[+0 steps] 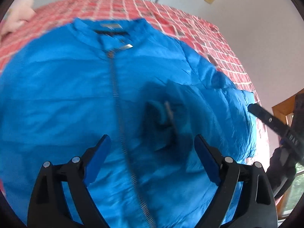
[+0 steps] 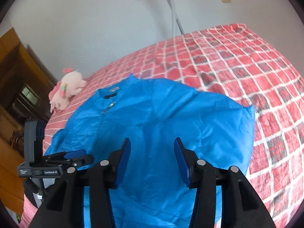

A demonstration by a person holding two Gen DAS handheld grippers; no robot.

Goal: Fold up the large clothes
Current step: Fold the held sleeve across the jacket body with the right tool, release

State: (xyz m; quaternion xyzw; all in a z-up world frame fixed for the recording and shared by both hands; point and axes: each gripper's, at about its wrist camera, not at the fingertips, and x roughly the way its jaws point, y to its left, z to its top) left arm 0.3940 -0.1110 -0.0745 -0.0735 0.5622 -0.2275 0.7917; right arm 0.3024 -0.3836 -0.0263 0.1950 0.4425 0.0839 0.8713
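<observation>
A bright blue zip-up jacket (image 1: 79, 98) lies front side up on the bed, collar away from me, zipper (image 1: 115, 87) running down its middle. It also shows in the right wrist view (image 2: 171, 117), with one side folded in to a straight edge on the right. My left gripper (image 1: 152, 142) hovers open and empty over the jacket's lower front. My right gripper (image 2: 152, 146) hovers open and empty over the jacket's near half. The right gripper also shows at the right edge of the left wrist view (image 1: 252, 108); the left gripper shows at the left of the right wrist view (image 2: 76, 155).
The bed has a red and white checked cover (image 2: 247, 79). A pink plush toy (image 2: 64, 93) lies near the jacket's collar, also in the left wrist view (image 1: 19, 13). Wooden furniture (image 2: 11, 79) stands left of the bed. A white wall is behind.
</observation>
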